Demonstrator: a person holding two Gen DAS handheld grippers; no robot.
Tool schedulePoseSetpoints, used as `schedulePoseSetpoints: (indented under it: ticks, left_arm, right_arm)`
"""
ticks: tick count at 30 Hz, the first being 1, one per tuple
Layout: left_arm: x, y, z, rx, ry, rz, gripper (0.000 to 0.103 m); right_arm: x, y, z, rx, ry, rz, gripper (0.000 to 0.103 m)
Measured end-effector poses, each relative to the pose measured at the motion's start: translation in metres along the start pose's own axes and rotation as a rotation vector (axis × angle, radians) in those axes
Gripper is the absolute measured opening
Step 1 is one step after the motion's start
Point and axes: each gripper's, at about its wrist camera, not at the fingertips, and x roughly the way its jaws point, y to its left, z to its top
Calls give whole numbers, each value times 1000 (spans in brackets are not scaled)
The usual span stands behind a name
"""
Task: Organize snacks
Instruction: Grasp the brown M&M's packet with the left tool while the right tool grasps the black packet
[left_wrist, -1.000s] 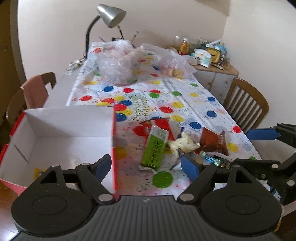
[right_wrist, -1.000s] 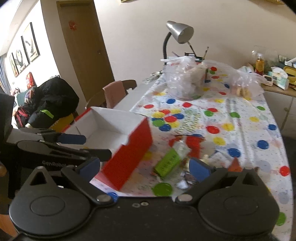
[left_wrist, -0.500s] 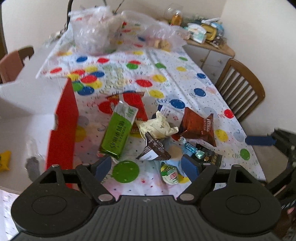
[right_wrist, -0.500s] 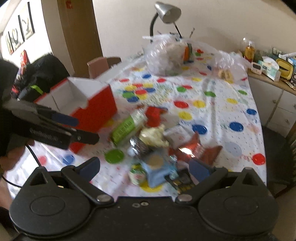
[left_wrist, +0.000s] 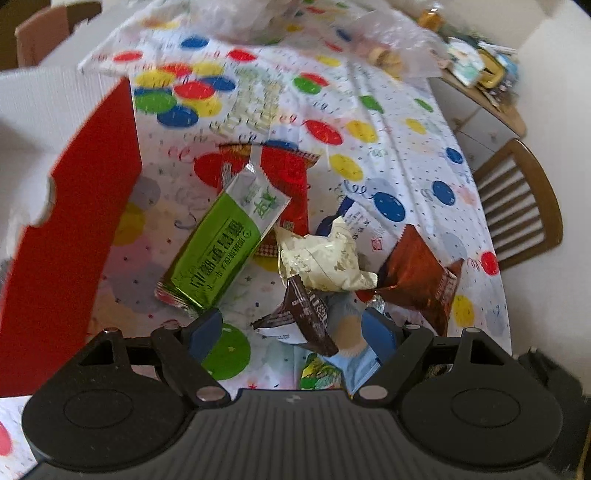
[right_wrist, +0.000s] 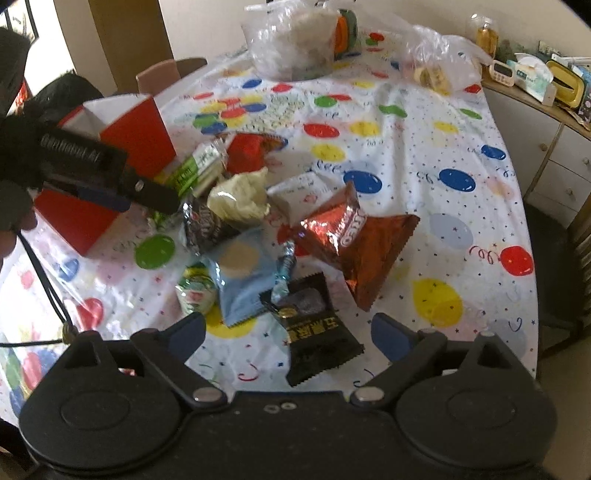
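Roughly left to right: red box (right_wrist: 140, 144) at table's left, snack pile beside it, with green packet (left_wrist: 221, 243), cream wrapper (left_wrist: 325, 258), dark brown packet (left_wrist: 306, 314), copper bag (right_wrist: 354, 240) and black packet (right_wrist: 317, 328). Risk: overlapping wrappers, so a grab could take two or slip on foil. Left gripper (left_wrist: 291, 332) hovers low over the brown packet, fingers apart, empty. Right gripper (right_wrist: 288, 332) hangs above the black packet, fingers spread wide, empty.

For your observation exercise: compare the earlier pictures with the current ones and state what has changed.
Both open grippers have dropped toward the snack pile: the left gripper over the dark brown packet, the right gripper over the black packet. Nothing gripped; snacks and red box unmoved.
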Motion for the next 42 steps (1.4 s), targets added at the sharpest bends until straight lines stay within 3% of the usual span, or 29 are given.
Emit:
schedulePoseSetpoints:
  ticks: [10,13,18,20,22,30,42]
  left_arm:
    - [31,-3,3,-29,55,22,81]
    - [36,-4,4,-37,69,24,71]
    - [44,-9,4,-23,91,39,64]
    - [46,-8,4,-27,99,40,54]
    - [46,-7,3,-35,97,42,53]
    - [43,-4,2,-52,92,31,39]
    - [27,5,-7,-65,71,5,33]
  right_arm:
    - [22,-8,-1,-19,56,20,85]
    - [26,-8,-1,-28,61,28,82]
    - [31,-10,5,-35,60,33,75]
    - [32,-10,6,-46,61,39,74]
    - [34,-11,7,-51,67,47,71]
    - [37,-17,6,-44,89,79,39]
    - [24,-17,-1,-3,97,88,34]
